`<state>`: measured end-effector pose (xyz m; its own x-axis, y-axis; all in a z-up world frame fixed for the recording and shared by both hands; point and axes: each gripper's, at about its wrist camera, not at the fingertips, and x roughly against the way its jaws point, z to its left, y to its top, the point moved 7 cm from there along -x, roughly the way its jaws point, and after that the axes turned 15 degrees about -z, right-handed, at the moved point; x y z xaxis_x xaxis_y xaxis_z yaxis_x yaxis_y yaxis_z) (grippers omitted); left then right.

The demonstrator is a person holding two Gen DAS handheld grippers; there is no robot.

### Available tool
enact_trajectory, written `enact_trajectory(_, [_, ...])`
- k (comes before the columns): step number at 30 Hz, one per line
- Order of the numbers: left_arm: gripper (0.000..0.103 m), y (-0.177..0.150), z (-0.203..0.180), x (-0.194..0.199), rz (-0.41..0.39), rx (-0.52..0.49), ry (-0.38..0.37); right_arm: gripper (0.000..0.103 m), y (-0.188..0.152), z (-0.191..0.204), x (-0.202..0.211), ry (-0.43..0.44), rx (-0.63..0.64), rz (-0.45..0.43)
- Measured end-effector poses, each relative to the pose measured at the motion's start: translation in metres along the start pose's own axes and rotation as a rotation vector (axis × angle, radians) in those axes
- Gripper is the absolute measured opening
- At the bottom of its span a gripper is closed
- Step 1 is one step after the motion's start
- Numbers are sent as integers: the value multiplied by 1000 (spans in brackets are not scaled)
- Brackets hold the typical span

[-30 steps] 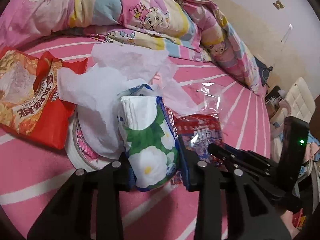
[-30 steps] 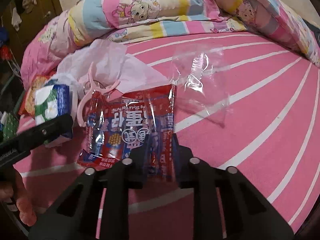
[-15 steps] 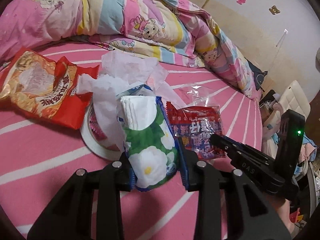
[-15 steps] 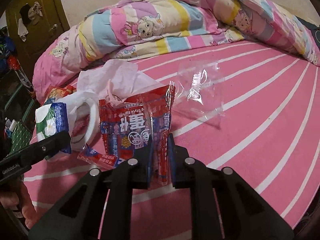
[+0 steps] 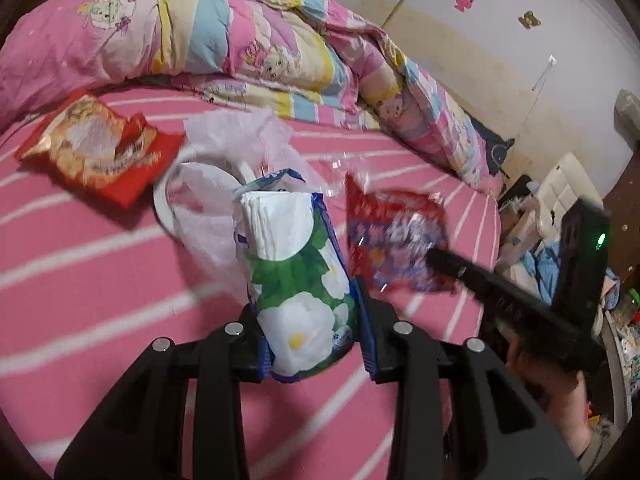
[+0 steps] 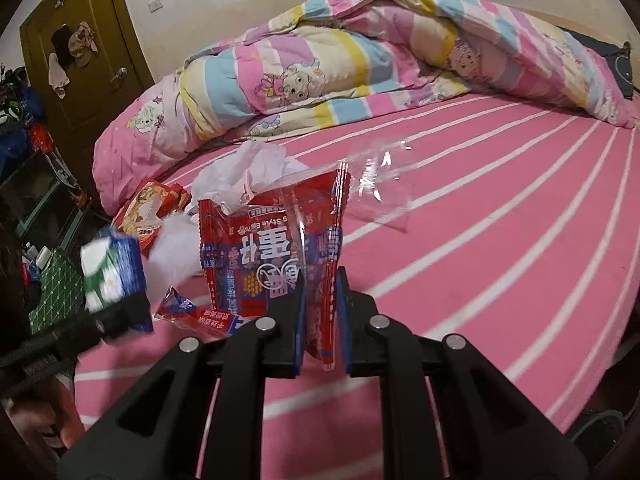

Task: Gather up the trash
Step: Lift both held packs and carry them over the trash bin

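Clamping a flowered tissue pack, white tissues showing at its open top, the left gripper holds it between its fingers; the right gripper pinches a red snack wrapper.

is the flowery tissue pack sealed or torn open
Open: the tissue pack, clamped upright in the left tongs, has its top end gaping, with the stack of white tissues showing.

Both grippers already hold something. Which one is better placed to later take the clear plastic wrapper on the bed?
Probably the right gripper: the clear plastic wrapper lies just beyond its red snack packet. The left gripper is farther off.
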<state>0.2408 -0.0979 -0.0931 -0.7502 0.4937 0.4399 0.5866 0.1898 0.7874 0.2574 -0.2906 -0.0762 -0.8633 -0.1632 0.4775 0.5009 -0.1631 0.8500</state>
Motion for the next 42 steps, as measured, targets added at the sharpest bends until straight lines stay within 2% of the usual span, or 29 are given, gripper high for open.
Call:
enact_trajectory(9, [33, -39, -19, 42, -3, 12, 28, 14, -11, -13, 63, -5, -10, -16])
enact_trajectory(16, [33, -67, -27, 71, 4, 22, 60, 14, -24, -26, 94, -2, -46, -19])
enact_trajectory(20, [33, -71, -43, 83, 2, 7, 51, 14, -22, -31, 113, 4, -50, -33])
enact_trajectory(24, [33, -68, -73, 89, -10, 1, 17, 14, -15, -46, 152, 9, -65, -75])
enact_trajectory(29, [33, -72, -137, 87, -1, -13, -75, 14, -15, -92, 207, -39, -102, -120])
enact_trajectory(33, [33, -81, -202, 73, 36, -41, -167, 14, -32, -149, 251, -133, -159, -129])
enact_trajectory(37, [33, -103, -271, 53, 105, -76, -259, 14, -62, -206, 292, -241, -213, -123])
enact_trajectory(42, [33, -146, -350, 24, 234, -128, -357, 14, -105, -271, 333, -371, -278, -94])
